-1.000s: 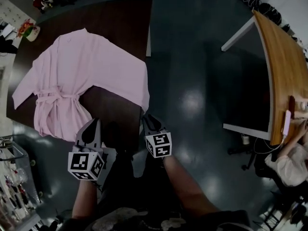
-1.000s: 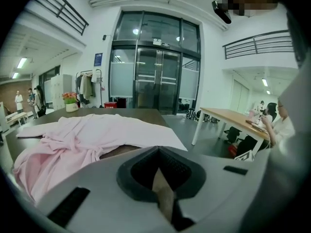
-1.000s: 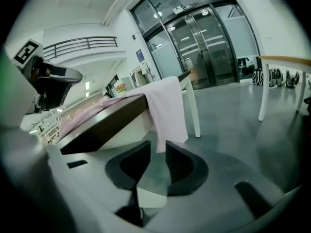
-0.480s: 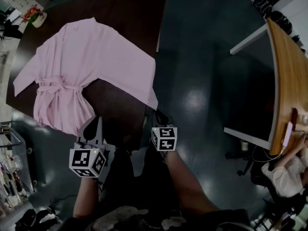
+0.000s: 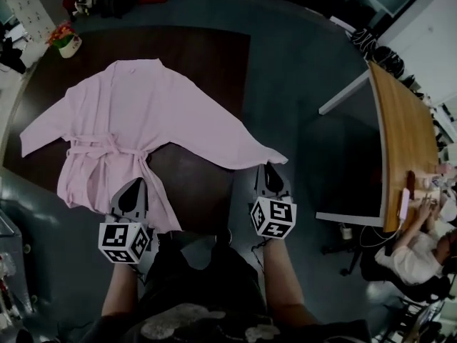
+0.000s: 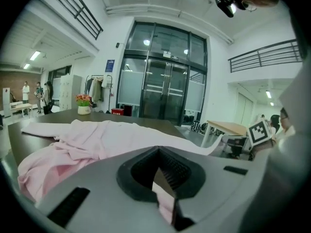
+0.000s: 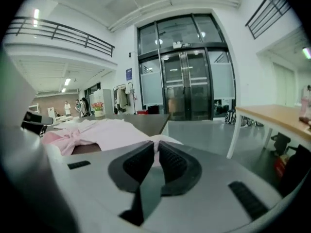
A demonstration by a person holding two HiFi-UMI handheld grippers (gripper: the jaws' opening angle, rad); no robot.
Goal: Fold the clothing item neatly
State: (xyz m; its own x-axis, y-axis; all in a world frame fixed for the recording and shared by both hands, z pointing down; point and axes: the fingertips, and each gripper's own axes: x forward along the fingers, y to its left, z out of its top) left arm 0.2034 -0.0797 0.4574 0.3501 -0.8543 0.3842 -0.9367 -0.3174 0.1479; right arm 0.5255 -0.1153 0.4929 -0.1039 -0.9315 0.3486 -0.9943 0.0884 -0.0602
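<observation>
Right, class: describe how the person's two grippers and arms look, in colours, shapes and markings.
Both the left gripper and the right gripper have pale grey bodies, dark ribbed jaw pads and a white cube bearing black square markers. The forearms are unsleeved; the clothing below is dark.

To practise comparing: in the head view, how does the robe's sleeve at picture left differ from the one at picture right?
On the pink robe, the left-side sleeve lies flat on the table; the right-side sleeve reaches past the table's edge. The left-side sleeve ends broad; the right-side one is drawn to a point. Both spread outward.
</observation>
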